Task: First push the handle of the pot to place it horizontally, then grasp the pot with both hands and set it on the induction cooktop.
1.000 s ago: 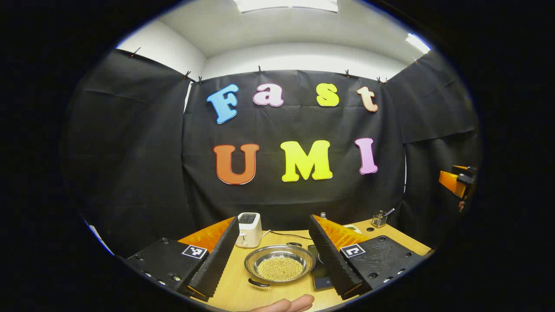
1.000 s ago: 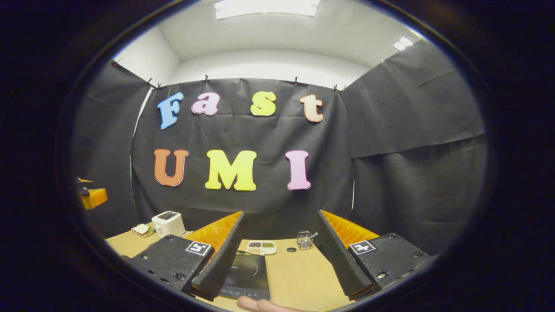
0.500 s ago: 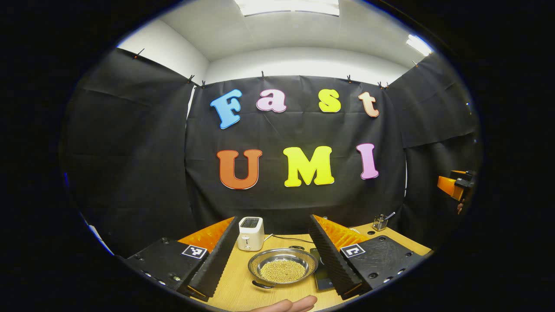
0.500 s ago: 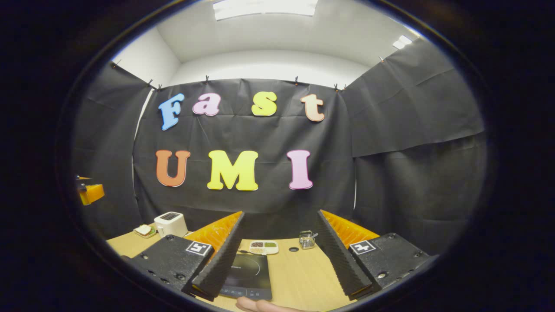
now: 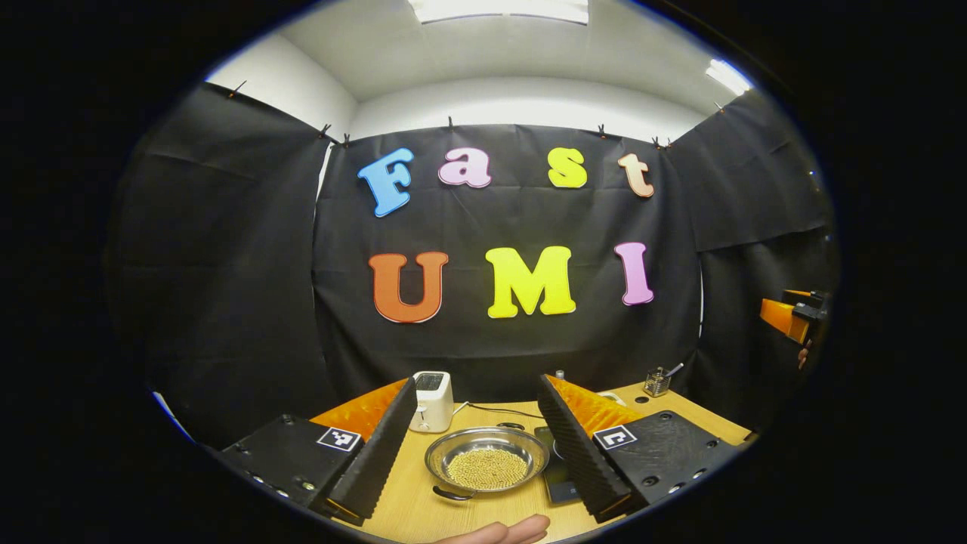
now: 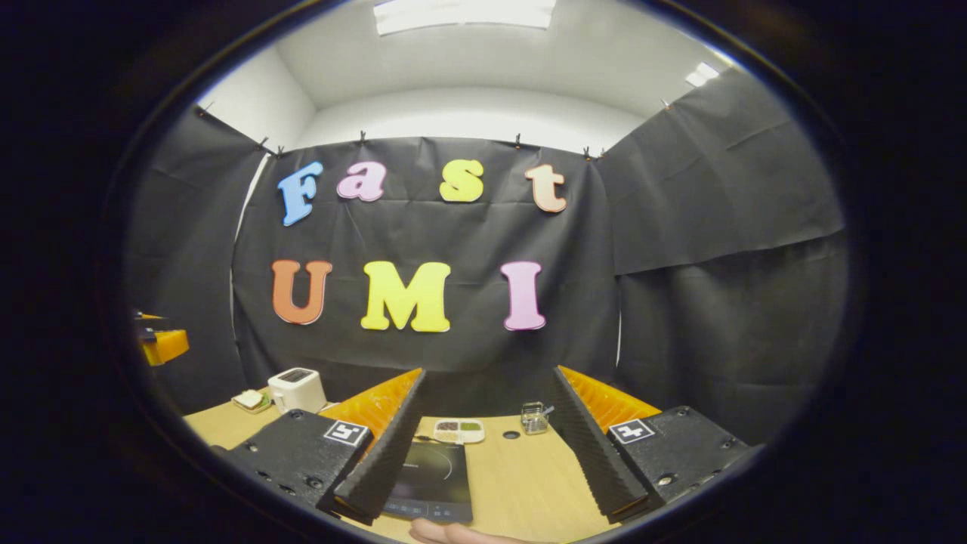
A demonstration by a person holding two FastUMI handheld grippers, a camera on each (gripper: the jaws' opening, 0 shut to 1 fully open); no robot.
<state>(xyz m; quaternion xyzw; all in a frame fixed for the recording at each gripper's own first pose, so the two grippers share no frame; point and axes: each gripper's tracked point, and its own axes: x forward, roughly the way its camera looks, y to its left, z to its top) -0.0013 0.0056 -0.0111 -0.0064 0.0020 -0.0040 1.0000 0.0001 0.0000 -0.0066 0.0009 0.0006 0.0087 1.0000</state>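
A shallow steel pot [image 5: 487, 461] filled with small yellow grains sits on the wooden table [image 5: 423, 506]; one dark handle [image 5: 452, 495] points toward me and another shows at its far rim. It lies ahead between the fingers of my left gripper [image 5: 472, 453], which is open and held above the table. The black induction cooktop [image 6: 430, 480] lies flat just ahead of my right gripper [image 6: 487, 442], also open with nothing in it. In the left gripper view the cooktop's edge [image 5: 555, 472] shows right of the pot. The other gripper [image 5: 789, 317] hangs at the far right.
A white toaster [image 5: 430, 400] stands behind the pot with a cord running right. A divided dish [image 6: 457, 431] and a small glass jar [image 6: 532, 418] sit behind the cooktop. A plate of toast [image 6: 248, 400] lies left of the toaster. Fingers of a hand [image 5: 506, 531] show at the near edge.
The left gripper view dipped half a second ago and has tilted back up to where it was. The right gripper has barely shifted. Both stay open; the pot has not moved.
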